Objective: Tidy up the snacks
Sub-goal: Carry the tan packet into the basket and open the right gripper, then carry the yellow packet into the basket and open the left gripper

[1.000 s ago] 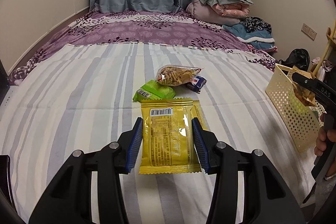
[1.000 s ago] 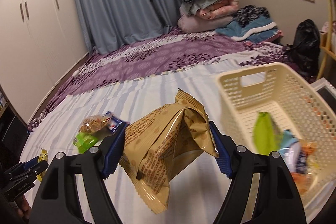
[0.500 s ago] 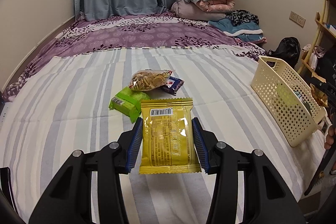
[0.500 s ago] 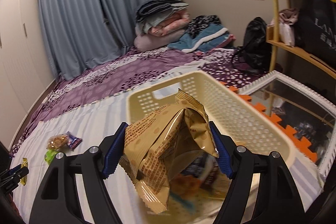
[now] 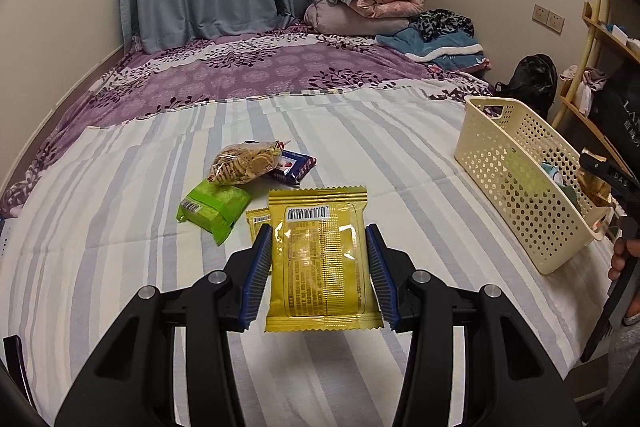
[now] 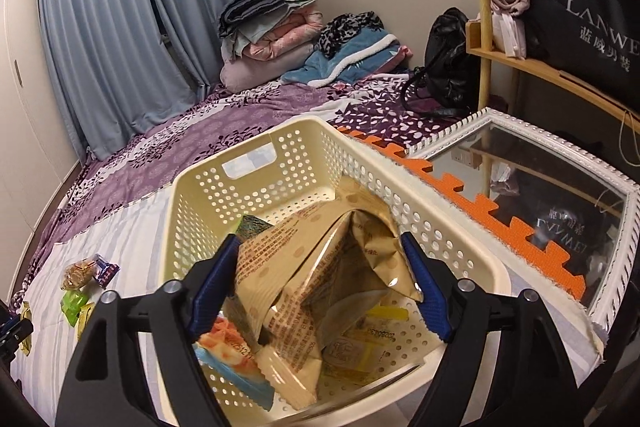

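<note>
So the right gripper (image 6: 320, 291) is clamped on a tan snack bag (image 6: 316, 291), and the bag now hangs right over the open basket (image 6: 280, 135), its bottom edge already dipping below the rim. That's the relation that matters: the drop spot is straight down, with other packets lying on the basket floor underneath. A second ago the same bag was over the bedspread with the basket off to the right, and half a second ago it was just coming over the near rim, so the hand has swung right and in. Looks to me like letting go is next.

The left gripper (image 5: 318, 275) is closed on a yellow packet (image 5: 320, 259), held flat above the striped bedspread (image 5: 100, 227), long axis pointing away from the camera. The basket sits well to its right, so this one has further to travel. It was on the bed a second ago and has since been lifted. Left behind just past it: a green packet (image 5: 214, 207), a clear bag of crackers (image 5: 246, 163), a blue packet (image 5: 294, 165) and a small yellow one (image 5: 258, 223).
</note>
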